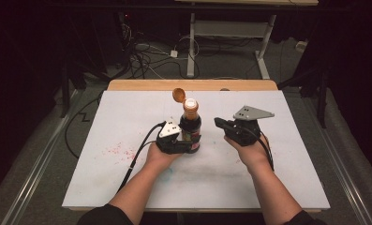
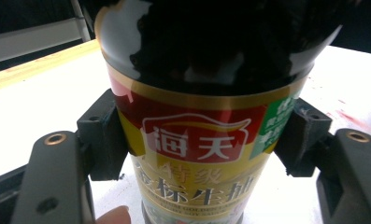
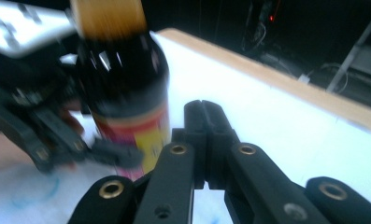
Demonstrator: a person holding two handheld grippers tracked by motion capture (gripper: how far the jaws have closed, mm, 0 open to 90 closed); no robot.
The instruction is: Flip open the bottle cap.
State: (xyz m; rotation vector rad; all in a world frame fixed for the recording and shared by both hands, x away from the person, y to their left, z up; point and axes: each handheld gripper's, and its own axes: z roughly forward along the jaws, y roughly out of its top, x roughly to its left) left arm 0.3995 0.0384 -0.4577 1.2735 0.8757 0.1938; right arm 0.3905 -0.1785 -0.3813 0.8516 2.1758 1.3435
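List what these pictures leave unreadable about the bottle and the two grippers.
- Bottle: top cut off by the frame in the left gripper view; its base hidden by the left gripper in the high view.
- Label: blurred in the right gripper view.
- Right gripper: jaws too small to judge in the high view.

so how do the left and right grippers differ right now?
The left gripper is shut on the sauce bottle, its fingers pressed against the label on both sides; the right gripper is shut on nothing, fingers together. The left sits at the bottle's base, while the right is apart from it, off to its side. Both are hand-held over the white table and carry a grey plate on top.
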